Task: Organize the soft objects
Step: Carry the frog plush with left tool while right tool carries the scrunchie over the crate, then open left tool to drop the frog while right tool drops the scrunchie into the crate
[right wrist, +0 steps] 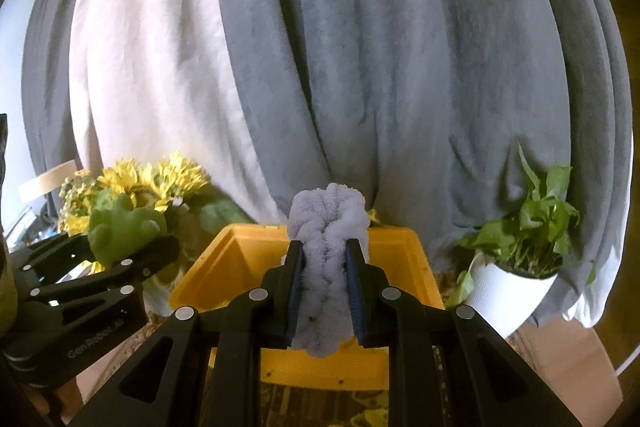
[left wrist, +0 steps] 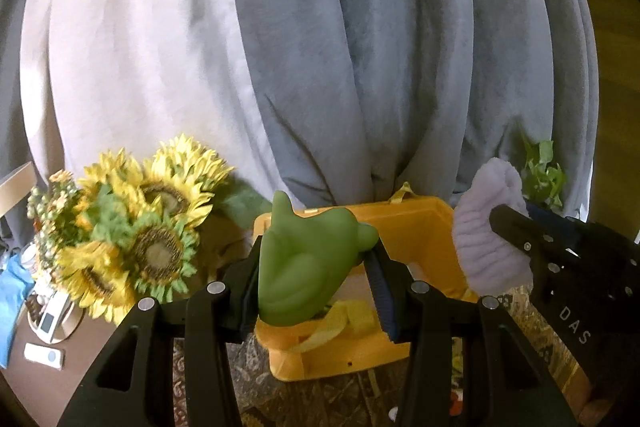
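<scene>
We hold the green soft toy [left wrist: 308, 259] in the left hand-held gripper [left wrist: 314, 291] and the lilac plush piece [right wrist: 326, 267], upright, in the narrow right hand-held gripper [right wrist: 325, 291], the yellow bin [right wrist: 404, 255] lying just below at 6 o'clock.

Left gripper [left wrist: 316, 263] clamping green toy [left wrist: 308, 267], yellow bin [left wrist: 420, 227] behind

A dark patterned tabletop [left wrist: 320, 395] carries a yellow plastic bin [right wrist: 256, 251], a bunch of yellow sunflowers [left wrist: 132, 239] to its left, and a white potted green plant [right wrist: 508, 283] right
</scene>
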Tool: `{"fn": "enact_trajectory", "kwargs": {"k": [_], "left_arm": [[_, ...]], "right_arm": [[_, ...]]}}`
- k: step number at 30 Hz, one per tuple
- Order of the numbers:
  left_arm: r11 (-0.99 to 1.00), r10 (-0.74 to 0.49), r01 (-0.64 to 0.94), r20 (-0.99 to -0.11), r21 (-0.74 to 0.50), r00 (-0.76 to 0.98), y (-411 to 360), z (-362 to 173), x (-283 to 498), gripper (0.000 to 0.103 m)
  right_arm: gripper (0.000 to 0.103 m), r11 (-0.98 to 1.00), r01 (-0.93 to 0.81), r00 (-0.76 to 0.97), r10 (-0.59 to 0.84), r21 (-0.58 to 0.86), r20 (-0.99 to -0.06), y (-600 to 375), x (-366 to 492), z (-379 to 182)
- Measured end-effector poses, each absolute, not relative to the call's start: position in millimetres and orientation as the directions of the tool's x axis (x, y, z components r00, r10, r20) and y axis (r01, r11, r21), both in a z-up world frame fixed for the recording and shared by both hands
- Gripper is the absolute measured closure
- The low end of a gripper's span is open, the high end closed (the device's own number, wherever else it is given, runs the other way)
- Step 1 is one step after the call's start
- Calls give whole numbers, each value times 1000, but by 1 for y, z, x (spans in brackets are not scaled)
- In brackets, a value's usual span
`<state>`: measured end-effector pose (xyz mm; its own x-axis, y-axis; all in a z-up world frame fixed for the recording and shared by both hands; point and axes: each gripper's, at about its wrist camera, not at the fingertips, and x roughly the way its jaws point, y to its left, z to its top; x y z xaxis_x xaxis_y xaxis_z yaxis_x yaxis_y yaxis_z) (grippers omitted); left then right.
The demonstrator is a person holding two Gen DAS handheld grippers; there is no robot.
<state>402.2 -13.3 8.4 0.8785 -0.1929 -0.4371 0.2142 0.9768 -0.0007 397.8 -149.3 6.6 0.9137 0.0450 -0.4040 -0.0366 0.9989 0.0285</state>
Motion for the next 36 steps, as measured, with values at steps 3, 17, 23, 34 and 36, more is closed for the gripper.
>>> {"fn": "enact_trajectory", "kwargs": {"k": [3, 17, 23, 34, 36], "left_arm": [[975, -199, 223, -447, 0, 872, -17, 9, 416, 56], [949, -252, 316, -583, 8, 772, -45, -3, 497, 56], [939, -261, 345, -659, -3, 706, -54, -19, 526, 45], [955, -199, 293, -659, 34, 725, -50, -19, 525, 21], [958, -187, 282, -650, 44, 736, -49, -15, 520, 20]], "right_arm": [[81, 999, -35, 914, 45, 34, -404, -152, 409, 9], [81, 994, -38, 845, 85, 99, -529, -176, 490, -8], [76, 987, -47, 782, 131, 152, -609, -183, 522, -27], [54, 981, -7, 725, 137, 191, -675, -197, 544, -43], [50, 983, -5, 734, 127, 182, -668, -197, 540, -39]]}}
